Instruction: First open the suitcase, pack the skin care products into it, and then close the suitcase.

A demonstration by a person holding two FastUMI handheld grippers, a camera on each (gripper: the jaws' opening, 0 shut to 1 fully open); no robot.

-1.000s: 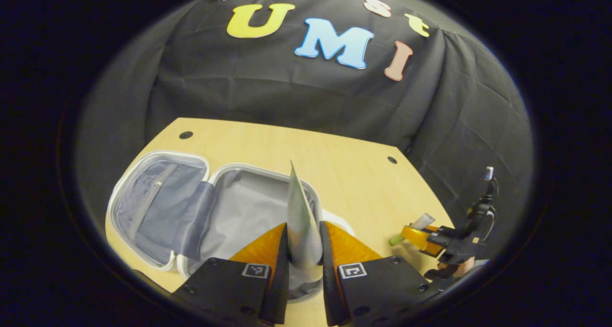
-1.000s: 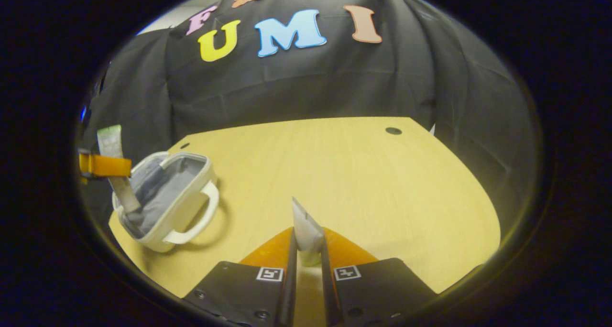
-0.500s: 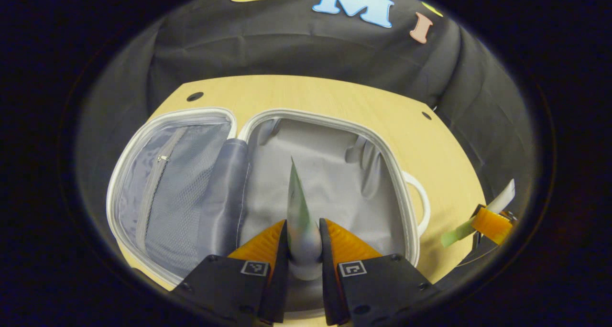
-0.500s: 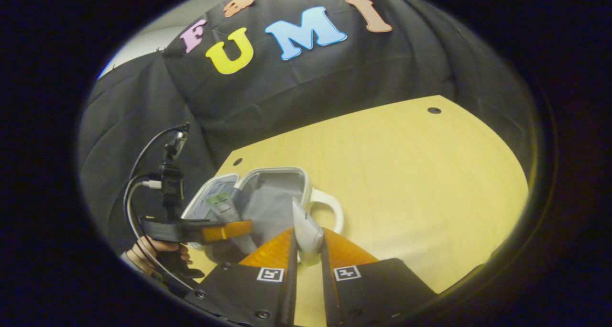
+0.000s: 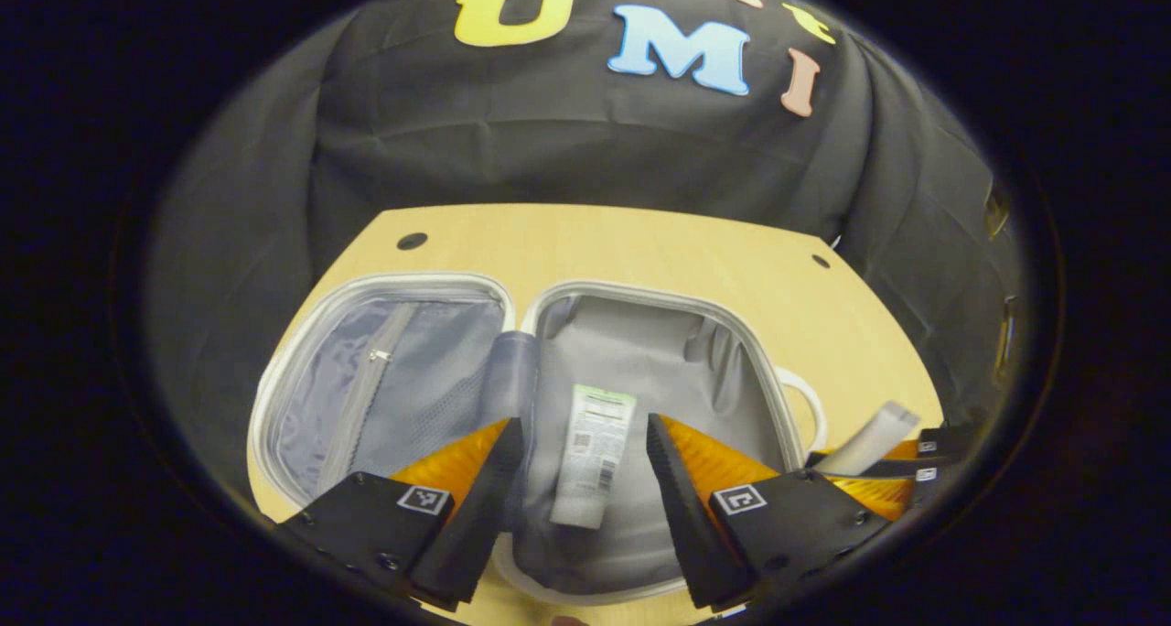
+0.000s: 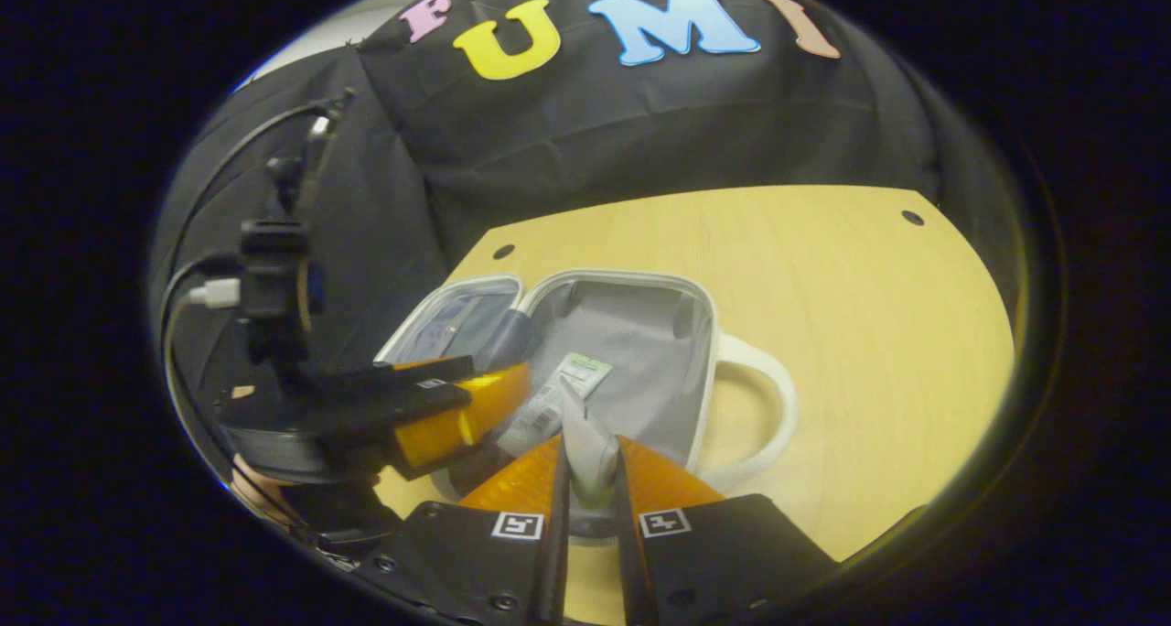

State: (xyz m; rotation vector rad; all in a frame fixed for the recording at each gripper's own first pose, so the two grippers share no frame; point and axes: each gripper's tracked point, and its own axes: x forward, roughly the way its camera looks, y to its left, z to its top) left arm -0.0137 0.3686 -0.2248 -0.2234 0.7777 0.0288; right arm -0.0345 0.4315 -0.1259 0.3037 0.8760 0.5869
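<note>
A black cloth wall backs a pale wooden table (image 5: pixel 640 242) with small dark holes near its far corners. On the table lies the suitcase (image 5: pixel 631 351), a small white-edged case opened flat: its lid half, with a mesh pocket and zipper, lies to the left in the left gripper view, and its grey-lined base half lies to the right with the white handle (image 5: pixel 805 402) on the outer side.

In the base half lies a white tube (image 5: pixel 590 452) with a green band at its far end and printed text and barcode-like marks too small to read. Its long axis runs from the near rim toward the far wall, cap end nearest the camera, flat on the lining.

The left gripper (image 5: pixel 585 480) hovers over the near rim with its jaws spread wide, one on each side of the tube and clear of it.

The right gripper (image 6: pixel 590 480) is closed narrow on a second tube (image 6: pixel 585 443), whitish with a greenish lower part, standing upright with its crimped end upward, above the near edge of the case. Any print on it cannot be made out.
</note>
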